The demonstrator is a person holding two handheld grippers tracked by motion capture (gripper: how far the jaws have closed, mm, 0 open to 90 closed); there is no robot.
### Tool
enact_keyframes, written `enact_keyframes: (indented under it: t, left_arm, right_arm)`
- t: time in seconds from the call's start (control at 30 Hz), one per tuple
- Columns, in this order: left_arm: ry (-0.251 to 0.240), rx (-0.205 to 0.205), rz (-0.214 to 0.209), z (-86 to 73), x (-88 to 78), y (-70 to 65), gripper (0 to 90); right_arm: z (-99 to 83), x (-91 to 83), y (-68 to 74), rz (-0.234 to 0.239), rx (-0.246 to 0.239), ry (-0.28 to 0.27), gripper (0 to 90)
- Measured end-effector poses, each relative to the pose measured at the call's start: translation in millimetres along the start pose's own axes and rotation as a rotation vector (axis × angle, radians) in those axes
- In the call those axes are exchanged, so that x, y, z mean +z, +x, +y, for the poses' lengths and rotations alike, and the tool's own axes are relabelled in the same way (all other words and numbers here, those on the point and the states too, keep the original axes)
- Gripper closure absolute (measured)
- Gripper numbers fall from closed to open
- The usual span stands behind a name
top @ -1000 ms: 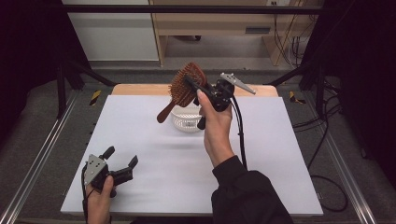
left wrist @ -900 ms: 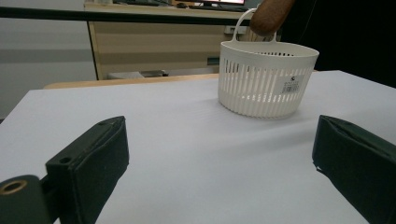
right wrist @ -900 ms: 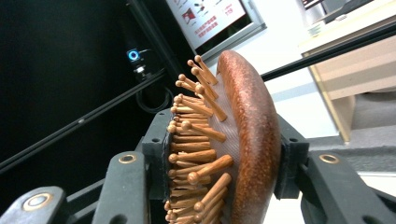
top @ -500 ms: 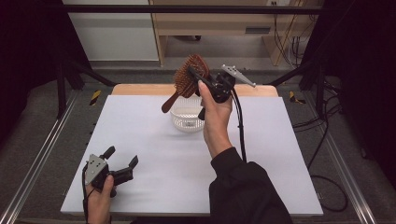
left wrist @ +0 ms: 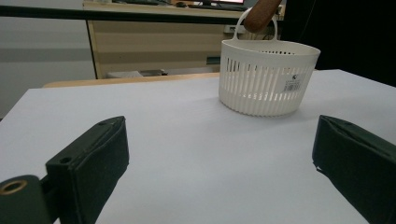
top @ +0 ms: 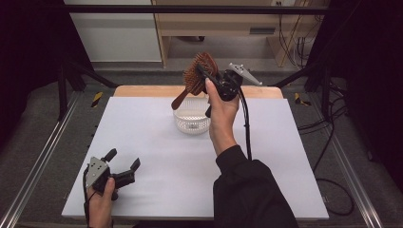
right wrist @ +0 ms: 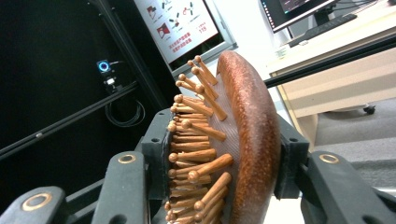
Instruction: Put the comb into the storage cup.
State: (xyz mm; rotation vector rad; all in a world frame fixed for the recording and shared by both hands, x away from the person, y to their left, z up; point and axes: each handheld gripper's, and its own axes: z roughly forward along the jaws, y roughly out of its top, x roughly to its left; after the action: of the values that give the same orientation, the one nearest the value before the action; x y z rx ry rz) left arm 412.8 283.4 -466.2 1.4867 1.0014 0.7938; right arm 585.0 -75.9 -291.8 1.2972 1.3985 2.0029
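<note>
We note the white tabletop (top: pixel 157 142) first, broad and pale. Toward its far edge stands 1 white slotted basket (top: pixel 192 121), upright, with its handle up. Above the basket, raised off the tabletop, we see the wooden hairbrush (top: pixel 198 75), its handle slanting down toward the basket's near-left rim without touching it. The right gripper (top: pixel 209 78) has its fingers (right wrist: pixel 159 154) clenched across the brush head, 1 on the bristle side and 1 on the rounded back. The left gripper (top: pixel 122 164) rests at the near-left of the tabletop, fingers (left wrist: pixel 88 158) released and spread wide, grasping nothing, well apart from the basket.
</note>
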Motion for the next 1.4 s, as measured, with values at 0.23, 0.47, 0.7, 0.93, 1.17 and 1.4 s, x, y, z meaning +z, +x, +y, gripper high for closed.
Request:
enact_keyframes:
  t: [0.23,0.47,0.7,0.93,1.17,1.4]
  left_arm:
    - [0.003,-0.002,-0.004,-0.5,0.7,-0.4,3.9]
    - [0.003,-0.001,-0.008,-0.9,1.1,-0.6,3.9]
    - [-0.002,0.003,-0.012,-1.2,1.3,0.2,3.7]
    - [-0.018,0.031,-0.035,-0.4,2.2,-2.8,2.9]
    - [-0.025,0.019,-0.028,-0.6,1.7,0.2,2.9]
    - [-0.024,0.022,-0.032,-0.7,1.6,0.1,2.8]
  right_arm:
    - [2.7,-0.8,-6.0,-0.017,-0.007,-0.017,51.2]
    - [0.8,1.1,-10.9,-0.037,-0.022,-0.017,51.1]
    - [-2.7,3.7,-12.7,-0.053,-0.047,-0.008,51.1]
    - [-5.4,4.8,-14.9,-0.062,-0.065,-0.002,51.0]
    - [-7.1,5.7,-16.0,-0.066,-0.066,0.001,51.0]
    - [-12.2,5.9,-19.4,-0.075,-0.059,0.006,51.0]
